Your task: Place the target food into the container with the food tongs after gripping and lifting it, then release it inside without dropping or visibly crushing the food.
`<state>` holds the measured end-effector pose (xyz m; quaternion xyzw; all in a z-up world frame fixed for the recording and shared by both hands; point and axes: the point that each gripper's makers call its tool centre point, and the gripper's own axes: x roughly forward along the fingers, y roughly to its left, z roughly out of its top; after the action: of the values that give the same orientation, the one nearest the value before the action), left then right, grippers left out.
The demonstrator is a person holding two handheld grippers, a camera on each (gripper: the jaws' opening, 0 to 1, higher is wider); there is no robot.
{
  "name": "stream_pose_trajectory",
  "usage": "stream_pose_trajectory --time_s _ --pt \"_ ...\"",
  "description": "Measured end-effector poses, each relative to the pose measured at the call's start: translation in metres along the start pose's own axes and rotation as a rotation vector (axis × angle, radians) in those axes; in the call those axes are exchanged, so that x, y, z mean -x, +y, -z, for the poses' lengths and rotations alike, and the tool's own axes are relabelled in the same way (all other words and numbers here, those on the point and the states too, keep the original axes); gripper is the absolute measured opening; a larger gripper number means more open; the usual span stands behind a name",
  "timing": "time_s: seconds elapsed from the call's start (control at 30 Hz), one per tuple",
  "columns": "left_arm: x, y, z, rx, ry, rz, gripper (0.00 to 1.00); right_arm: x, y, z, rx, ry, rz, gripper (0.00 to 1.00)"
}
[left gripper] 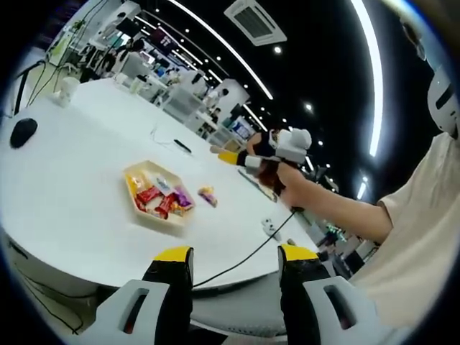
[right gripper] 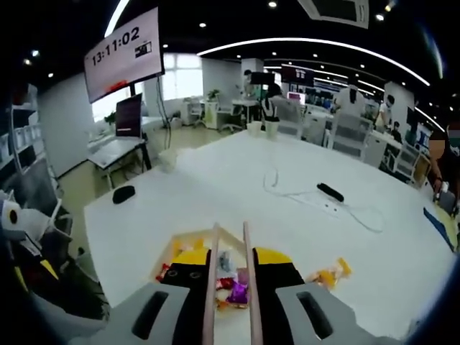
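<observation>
White table (left gripper: 79,194), snack tray (left gripper: 154,195), office room, left claw (left gripper: 236,257) spread, right claw (right gripper: 231,267) pinching tongs (right gripper: 230,251).

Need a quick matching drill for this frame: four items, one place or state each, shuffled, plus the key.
Items:
1. tray
2. loose snack
3. black mouse
4. tongs

Places or states:
A. on the table just outside the tray
B. near the far table edge
C. holds wrapped snacks
D. held in the right gripper, over the tray

Pairs: 1-C, 2-A, 3-B, 4-D
</observation>
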<state>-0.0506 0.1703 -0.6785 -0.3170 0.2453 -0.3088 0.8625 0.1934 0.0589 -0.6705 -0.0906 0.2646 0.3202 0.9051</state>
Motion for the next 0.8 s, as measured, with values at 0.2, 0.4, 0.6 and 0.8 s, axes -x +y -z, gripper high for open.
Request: stream_pose_trajectory --time_s 0.2,0.4,0.6,0.8 --pt "-0.001 -0.001 0.002 -0.003 0.010 0.005 0.46 0.011 -0.015 0.007 -0.067 -0.012 0.024 0.23" --pt "-0.005 -0.003 0.003 -0.008 0.028 0.013 0.46 0.020 -0.021 0.015 -0.111 -0.025 0.027 0.24" --pt "-0.010 -0.006 0.003 -0.015 0.046 0.027 0.46 0.030 -0.034 0.029 -0.146 -0.025 0.053 0.25" --pt "-0.017 -0.006 0.004 -0.019 0.069 0.043 0.46 0.041 -0.047 0.041 -0.166 -0.024 0.073 0.25"
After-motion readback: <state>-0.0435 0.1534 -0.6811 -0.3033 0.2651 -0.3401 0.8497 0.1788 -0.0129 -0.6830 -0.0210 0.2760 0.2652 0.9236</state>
